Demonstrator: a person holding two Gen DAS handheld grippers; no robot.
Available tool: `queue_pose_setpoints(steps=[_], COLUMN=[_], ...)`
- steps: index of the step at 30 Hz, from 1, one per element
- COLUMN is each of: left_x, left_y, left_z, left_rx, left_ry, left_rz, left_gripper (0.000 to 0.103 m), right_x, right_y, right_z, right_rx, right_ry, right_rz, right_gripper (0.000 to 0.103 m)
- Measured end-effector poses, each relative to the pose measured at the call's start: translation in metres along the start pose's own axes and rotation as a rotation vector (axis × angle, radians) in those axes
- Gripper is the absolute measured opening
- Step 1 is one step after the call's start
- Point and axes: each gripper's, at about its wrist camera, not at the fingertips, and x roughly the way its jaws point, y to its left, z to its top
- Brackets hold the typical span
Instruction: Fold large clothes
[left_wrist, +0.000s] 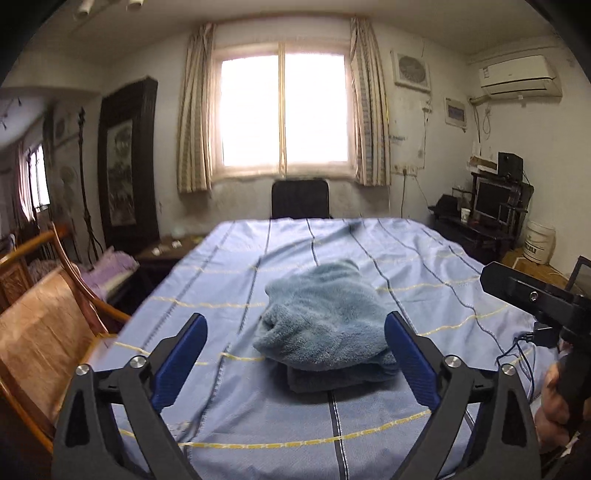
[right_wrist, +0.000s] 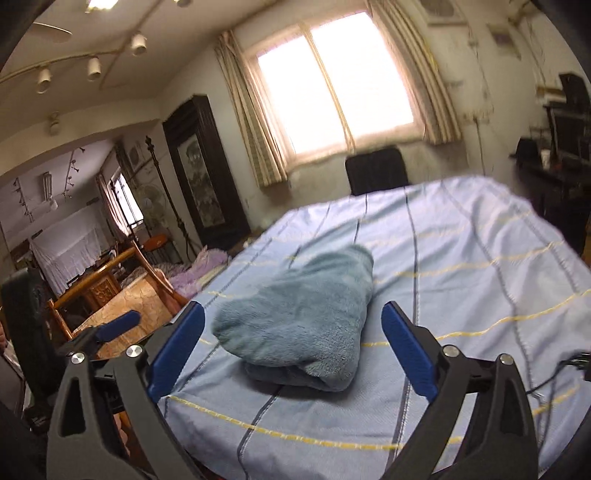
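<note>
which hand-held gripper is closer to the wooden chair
Left. The left hand-held gripper hangs beside the wooden chair; the right hand-held gripper sits farther across the striped sheet.

Ahead of you, a bright two-pane window (left_wrist: 284, 109) fills the far wall, flanked by striped curtains (left_wrist: 194, 110). Below it stands a dark chair back (left_wrist: 300, 199). To your left you see a tall dark-framed picture (left_wrist: 127, 166) and a wooden armchair (left_wrist: 48, 317). To your right, an air conditioner (left_wrist: 519, 77) hangs high on the stained wall above a dark desk with a monitor (left_wrist: 491, 201) and a white bucket (left_wrist: 539, 242). Track spotlights (right_wrist: 92, 68) cross the ceiling.
</note>
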Motion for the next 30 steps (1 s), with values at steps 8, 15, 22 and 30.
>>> queue_pose_setpoints(steps=[8,15,22,30], left_x=[-0.043,-0.029,-0.01,-0.004], left_y=[-0.013,-0.009,-0.001,0.004], left_z=[0.007,0.003,-0.006,-0.01], left_rx=[0.017,0.015,0.002,-0.009], left_ry=[-0.097,-0.056,-0.002,0.025], left_rz=[0.068,0.08,0.087,0.084], left_gripper=[0.099,0.099,0.099,0.099], right_x=[-0.05,-0.061,-0.036,-0.019], right_y=[0.023,0.031,0.026,0.021], right_z=[-0.006,-0.009,-0.014,-0.021], right_rx=[-0.085,-0.13,-0.1,-0.089], right_ry=[-0.04,-0.052,-0.002,0.039], right_rz=[-0.096,-0.105,-0.092,-0.093], right_gripper=[0.098,0.098,0.098,0.098])
